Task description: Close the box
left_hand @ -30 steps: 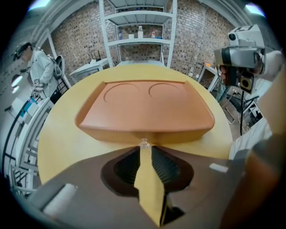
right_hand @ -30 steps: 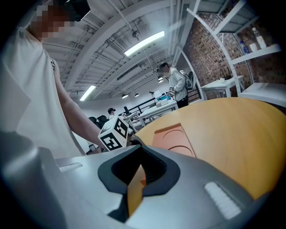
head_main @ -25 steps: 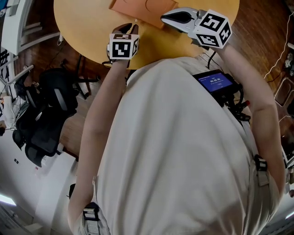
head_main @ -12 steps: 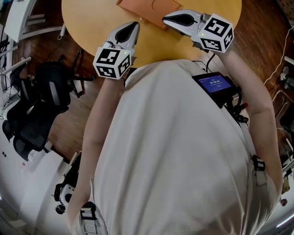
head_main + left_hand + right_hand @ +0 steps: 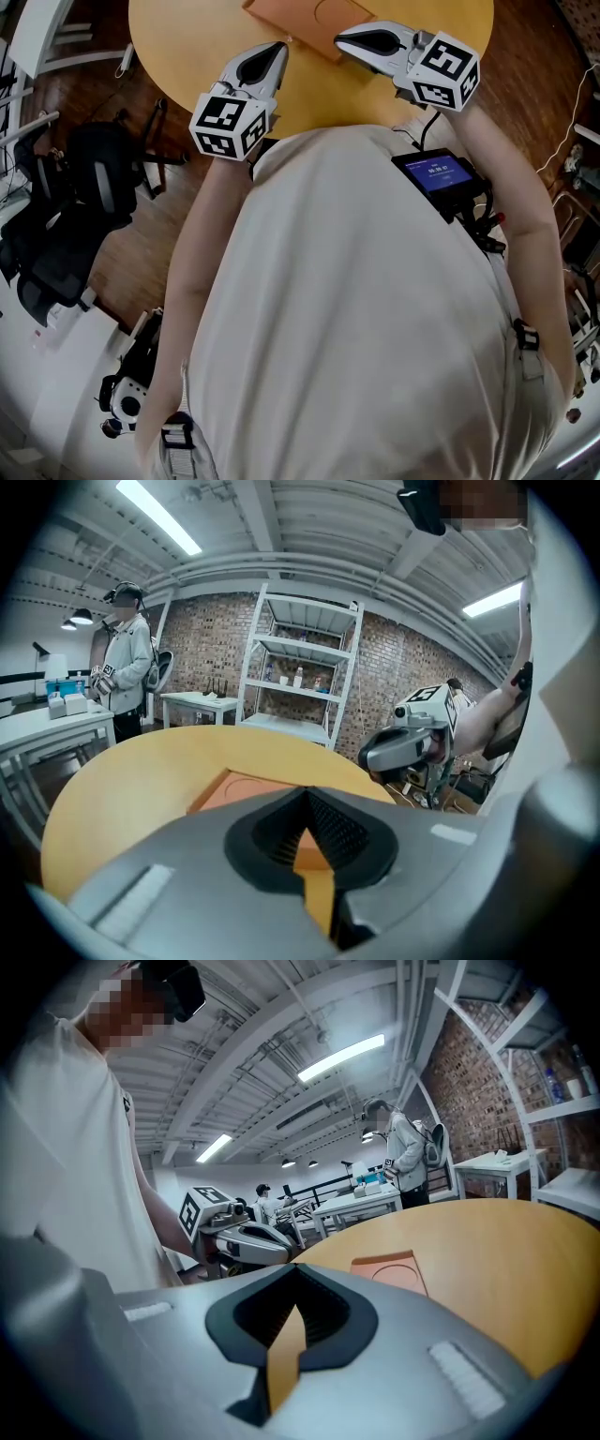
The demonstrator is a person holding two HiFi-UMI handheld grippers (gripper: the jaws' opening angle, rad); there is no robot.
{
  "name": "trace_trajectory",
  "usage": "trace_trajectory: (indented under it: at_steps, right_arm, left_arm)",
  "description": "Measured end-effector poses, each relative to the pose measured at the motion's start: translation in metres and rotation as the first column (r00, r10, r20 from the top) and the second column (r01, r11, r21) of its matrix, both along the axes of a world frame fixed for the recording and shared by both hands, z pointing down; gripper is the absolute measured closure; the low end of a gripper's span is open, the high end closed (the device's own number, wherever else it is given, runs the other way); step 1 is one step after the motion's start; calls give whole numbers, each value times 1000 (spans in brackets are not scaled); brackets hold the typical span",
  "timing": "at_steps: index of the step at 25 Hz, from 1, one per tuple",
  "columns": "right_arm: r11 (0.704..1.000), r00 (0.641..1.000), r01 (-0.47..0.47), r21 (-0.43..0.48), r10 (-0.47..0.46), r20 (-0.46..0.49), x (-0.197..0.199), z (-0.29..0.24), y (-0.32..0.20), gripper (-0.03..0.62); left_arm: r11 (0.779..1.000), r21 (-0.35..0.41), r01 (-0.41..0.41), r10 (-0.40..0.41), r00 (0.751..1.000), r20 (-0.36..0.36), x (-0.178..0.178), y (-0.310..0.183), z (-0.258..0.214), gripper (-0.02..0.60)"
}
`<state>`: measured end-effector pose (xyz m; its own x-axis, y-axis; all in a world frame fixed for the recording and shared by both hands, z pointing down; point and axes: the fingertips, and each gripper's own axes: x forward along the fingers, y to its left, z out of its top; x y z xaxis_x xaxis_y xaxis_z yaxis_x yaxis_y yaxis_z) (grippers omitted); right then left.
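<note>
A flat orange box [image 5: 302, 15] with a round mark on its lid lies on the round yellow table [image 5: 187, 37], at the top edge of the head view. My left gripper [image 5: 278, 47] hovers just off the box's near left corner, shut and empty. On the other side, my right gripper [image 5: 341, 38] is by the box's near right edge, also shut with nothing in it. In the left gripper view the box [image 5: 239, 791] lies right past the left gripper [image 5: 307, 791], with the right gripper [image 5: 401, 748] beyond. The right gripper view shows the box [image 5: 392, 1270] and the left gripper [image 5: 246, 1240].
Black office chairs [image 5: 80, 216] stand on the wooden floor left of the table. A device with a blue screen [image 5: 438, 174] hangs on the person's chest. A white shelf rack [image 5: 300, 682] and a standing person [image 5: 126, 672] are behind the table. White desks [image 5: 375, 1199] stand farther off.
The left gripper swung left and turned its jaws toward the box's corner. Its marker cube now sits further left. The right gripper barely moved.
</note>
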<state>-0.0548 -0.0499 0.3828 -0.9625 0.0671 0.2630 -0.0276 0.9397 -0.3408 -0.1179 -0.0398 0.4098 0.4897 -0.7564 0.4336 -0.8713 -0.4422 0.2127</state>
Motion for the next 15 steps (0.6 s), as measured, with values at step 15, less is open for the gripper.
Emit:
trace_trajectory:
  at_steps: [15]
  right_arm:
    - [1000,1000,-3,-11,2,-10,-1,1,0,594]
  left_arm:
    - [1000,-25,-12,12,1000,18,-2,3,6,580]
